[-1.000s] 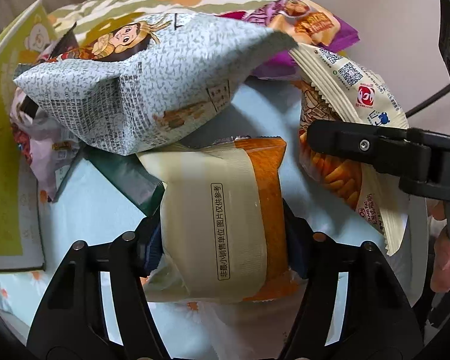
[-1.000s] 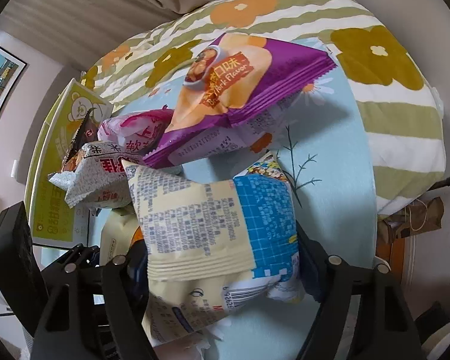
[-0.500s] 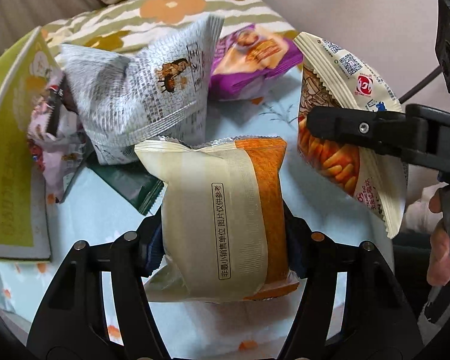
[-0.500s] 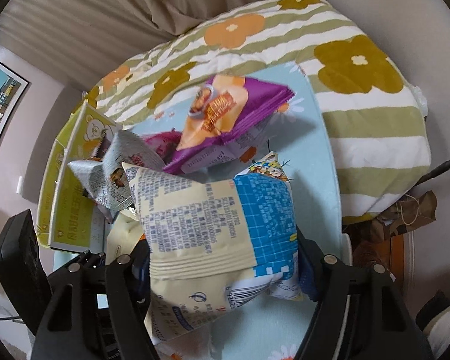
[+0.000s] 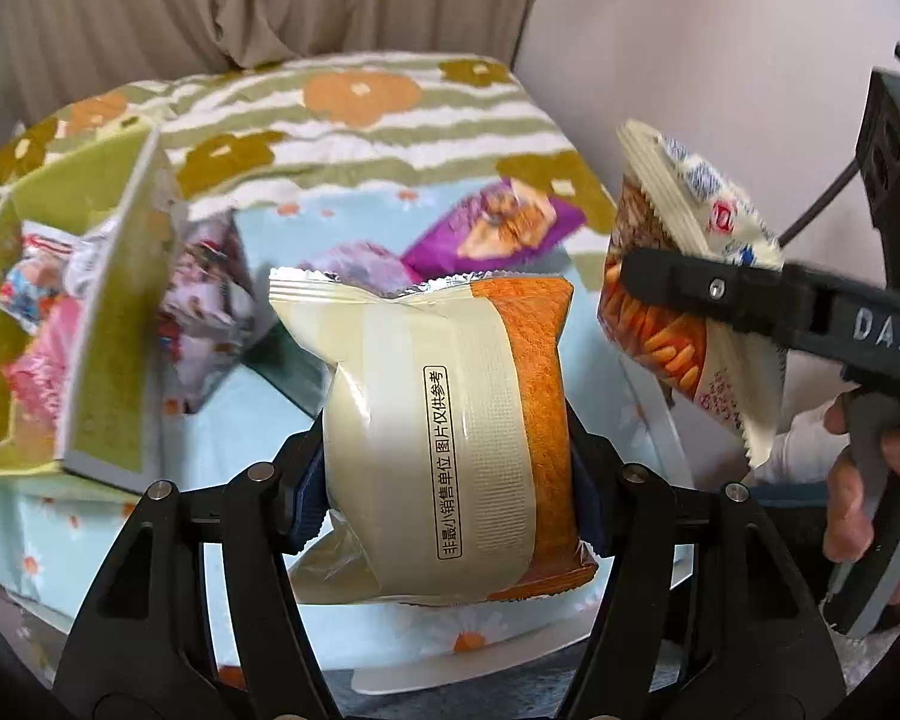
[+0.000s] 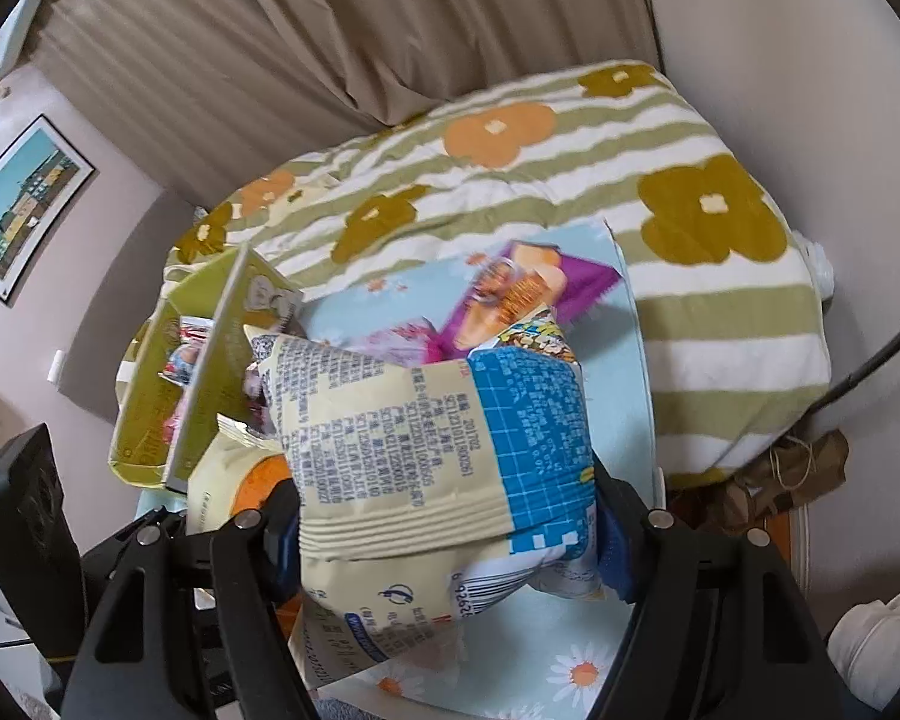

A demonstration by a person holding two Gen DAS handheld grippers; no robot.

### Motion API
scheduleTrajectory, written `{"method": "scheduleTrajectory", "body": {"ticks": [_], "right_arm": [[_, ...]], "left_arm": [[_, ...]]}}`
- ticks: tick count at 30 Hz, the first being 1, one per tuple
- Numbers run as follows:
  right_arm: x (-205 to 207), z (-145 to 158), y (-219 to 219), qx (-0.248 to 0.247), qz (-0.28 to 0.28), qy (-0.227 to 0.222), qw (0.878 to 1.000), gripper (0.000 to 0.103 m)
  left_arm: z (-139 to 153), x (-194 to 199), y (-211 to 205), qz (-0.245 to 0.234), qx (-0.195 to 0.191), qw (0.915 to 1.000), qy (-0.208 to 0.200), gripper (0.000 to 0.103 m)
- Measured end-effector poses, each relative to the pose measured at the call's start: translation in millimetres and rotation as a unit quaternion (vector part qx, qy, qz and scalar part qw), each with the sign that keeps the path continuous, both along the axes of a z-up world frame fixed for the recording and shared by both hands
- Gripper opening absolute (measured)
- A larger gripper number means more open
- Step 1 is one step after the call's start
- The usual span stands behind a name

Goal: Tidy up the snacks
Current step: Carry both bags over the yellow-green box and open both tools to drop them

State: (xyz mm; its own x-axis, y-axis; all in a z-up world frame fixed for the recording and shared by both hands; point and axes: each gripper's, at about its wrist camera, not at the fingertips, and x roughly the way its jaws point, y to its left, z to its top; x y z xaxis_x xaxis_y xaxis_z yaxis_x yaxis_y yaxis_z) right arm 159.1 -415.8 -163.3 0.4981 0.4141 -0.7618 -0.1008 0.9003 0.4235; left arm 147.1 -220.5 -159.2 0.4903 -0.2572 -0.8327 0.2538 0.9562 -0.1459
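At the far left stood a green carton (image 5: pixel 114 324), open at the top, with several small wrapped snacks inside; their number could not be told. Just right of it a grey printed packet (image 5: pixel 210 294) leaned against the carton's wall, and a dark green packet (image 5: pixel 288 372) lay flat on the desk (image 5: pixel 252 420) under its pale blue daisy cloth.

In the middle the left tool (image 5: pixel 444 480) was clamped on one cream-and-orange packet (image 5: pixel 450 420), held clear above the desk. Its long axis ran upright along the tool, crimped top edge pointing away toward the bed (image 5: pixel 360 114). It hid part of the desk behind it. Beyond it lay a pink packet (image 5: pixel 360 258) and a purple packet (image 5: pixel 498 228), the purple one aslant near the far edge of the cloth.

To the right the right tool (image 6: pixel 444 528) was clamped on one cream-and-blue packet (image 6: pixel 432 450), also off the desk, long axis upright, top edge pointing toward the bed. A person's hand (image 5: pixel 870 480) gripped that tool's handle. Two packets were held in all, one per tool. The striped flowered bed and a brown curtain (image 6: pixel 330 30) stood behind everything.
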Motion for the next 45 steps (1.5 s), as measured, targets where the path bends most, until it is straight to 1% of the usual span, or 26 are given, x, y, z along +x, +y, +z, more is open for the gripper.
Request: {"method": "scheduleTrajectory", "body": {"ticks": [2,9,13,19,21,23,28,32,38,39,40,41,42,43,45], "right_arm": [[0.7,8.1,8.0,0.000,0.011,-0.007,1.000,0.070],[10.2,31.1,47.9,0.000,0.048,-0.031,0.998,0.070],[18.1,47.2,89.9,-0.001,0.072,-0.054,0.996,0.070],[36.4,65.4,167.4,0.005,0.102,-0.071,0.992,0.070],[43.9,66.5,197.6,0.007,0.111,-0.070,0.991,0.070],[48.7,66.0,218.9,0.008,0.117,-0.071,0.991,0.070],[64.4,59.3,273.7,0.003,0.123,-0.060,0.991,0.070],[75.5,47.5,310.5,-0.005,0.126,-0.042,0.991,0.070],[85.1,34.5,341.8,-0.014,0.107,-0.024,0.994,0.070],[85.9,33.1,344.9,-0.015,0.102,-0.021,0.994,0.070],[86.5,32.6,347.6,-0.016,0.099,-0.019,0.995,0.070],[86.8,31.7,350.7,-0.018,0.094,-0.017,0.995,0.070],[86.5,31.6,354.5,-0.021,0.090,-0.017,0.996,0.070],[87.5,31.3,356.6,-0.025,0.088,-0.017,0.996,0.070],[87.3,30.2,360.5,-0.034,0.085,-0.019,0.996,0.070]], "left_arm": [[13.9,-3.1,14.9,0.013,-0.008,0.9998,-0.010,0.061],[51.2,0.4,77.0,0.065,-0.013,0.9971,-0.036,0.061],[64.7,7.6,132.4,0.092,-0.011,0.9946,-0.047,0.061],[70.9,28.1,205.8,0.116,-0.002,0.9920,-0.048,0.061],[69.0,36.5,231.0,0.122,-0.003,0.9915,-0.043,0.061],[64.8,47.4,258.8,0.128,-0.002,0.9912,-0.035,0.061],[50.5,68.7,308.3,0.128,0.006,0.9916,-0.021,0.061],[31.7,83.7,339.7,0.123,0.015,0.9923,-0.005,0.061],[-0.1,103.0,368.3,0.094,0.020,0.9951,0.024,0.062],[-3.4,105.4,370.4,0.091,0.021,0.9952,0.028,0.066],[-8.3,106.4,372.2,0.082,0.021,0.9958,0.033,0.078],[-12.2,106.4,373.5,0.075,0.021,0.9964,0.035,0.086],[-13.0,104.2,372.2,0.072,0.021,0.9966,0.033,0.100],[-14.0,102.1,373.5,0.071,0.022,0.9969,0.027,0.103],[-16.1,100.6,375.7,0.064,0.020,0.9974,0.025,0.103]]}}
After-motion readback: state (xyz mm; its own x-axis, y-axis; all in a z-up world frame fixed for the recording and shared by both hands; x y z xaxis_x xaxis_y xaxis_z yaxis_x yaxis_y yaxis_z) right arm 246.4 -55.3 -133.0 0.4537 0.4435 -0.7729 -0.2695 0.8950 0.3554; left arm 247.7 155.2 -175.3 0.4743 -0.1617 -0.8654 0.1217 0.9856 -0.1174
